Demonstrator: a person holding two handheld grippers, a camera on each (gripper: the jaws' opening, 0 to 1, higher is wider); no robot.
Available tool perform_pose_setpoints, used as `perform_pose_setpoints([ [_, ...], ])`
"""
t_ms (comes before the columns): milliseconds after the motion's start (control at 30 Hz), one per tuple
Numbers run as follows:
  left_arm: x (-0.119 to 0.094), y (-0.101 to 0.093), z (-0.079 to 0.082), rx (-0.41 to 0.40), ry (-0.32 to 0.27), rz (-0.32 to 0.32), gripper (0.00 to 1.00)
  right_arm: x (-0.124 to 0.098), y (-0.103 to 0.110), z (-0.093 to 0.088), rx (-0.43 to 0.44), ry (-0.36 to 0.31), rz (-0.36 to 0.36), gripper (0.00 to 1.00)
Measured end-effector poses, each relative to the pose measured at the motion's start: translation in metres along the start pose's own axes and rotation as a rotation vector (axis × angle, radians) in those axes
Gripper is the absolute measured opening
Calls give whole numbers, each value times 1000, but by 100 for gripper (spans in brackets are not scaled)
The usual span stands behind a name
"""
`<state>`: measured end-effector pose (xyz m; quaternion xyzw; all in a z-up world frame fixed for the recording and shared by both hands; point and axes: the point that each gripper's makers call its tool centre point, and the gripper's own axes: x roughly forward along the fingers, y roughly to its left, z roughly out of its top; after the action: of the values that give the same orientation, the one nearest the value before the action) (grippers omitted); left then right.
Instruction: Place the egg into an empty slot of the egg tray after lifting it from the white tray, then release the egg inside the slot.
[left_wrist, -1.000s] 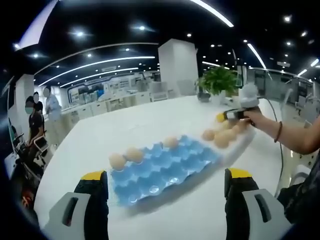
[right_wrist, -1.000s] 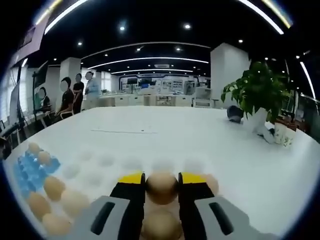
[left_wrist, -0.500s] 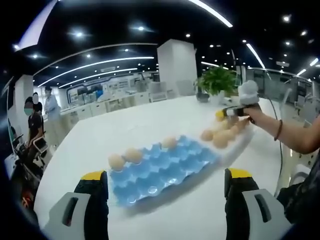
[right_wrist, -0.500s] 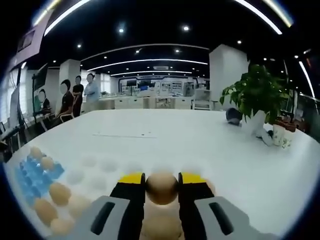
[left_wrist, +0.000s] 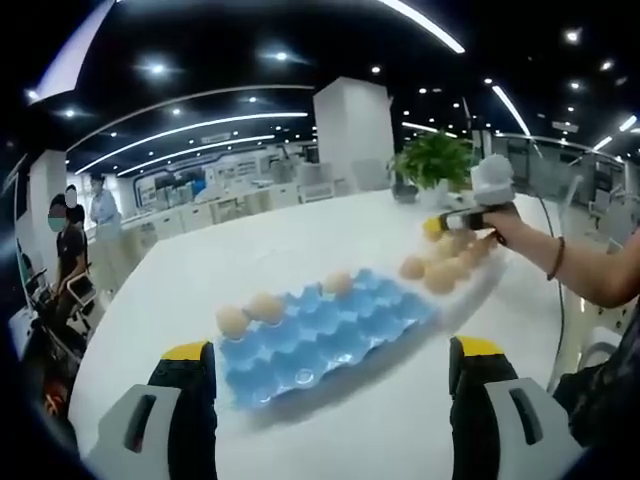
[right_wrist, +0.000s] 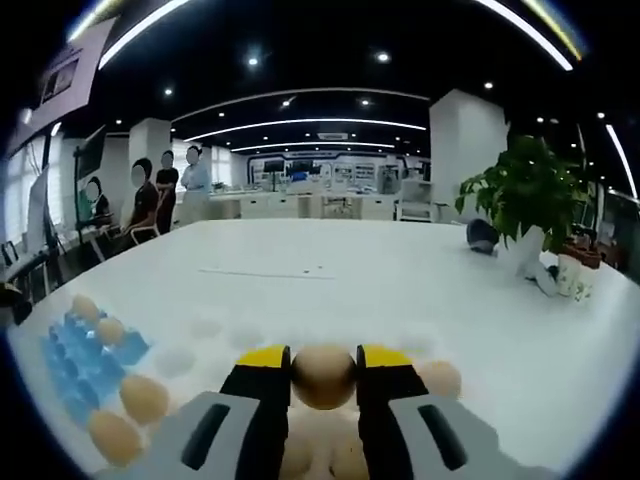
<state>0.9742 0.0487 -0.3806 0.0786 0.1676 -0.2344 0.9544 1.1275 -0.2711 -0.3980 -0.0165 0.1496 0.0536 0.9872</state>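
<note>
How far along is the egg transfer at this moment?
Done: three eggs already sit along the far edge of the blue egg tray.

In hand: the right gripper is shut on an egg, held above the eggs left on the white tray. The left gripper is open and idle.

Left: carrying the egg across to an empty slot and releasing it there.

text: none legible | labels: none | signs: too blurred
</note>
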Motion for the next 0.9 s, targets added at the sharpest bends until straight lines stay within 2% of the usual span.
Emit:
perform_pose_setpoints([
  [900,0,-6,-2,-6,10,-30,100,8,86,8,-35,5,159,26],
])
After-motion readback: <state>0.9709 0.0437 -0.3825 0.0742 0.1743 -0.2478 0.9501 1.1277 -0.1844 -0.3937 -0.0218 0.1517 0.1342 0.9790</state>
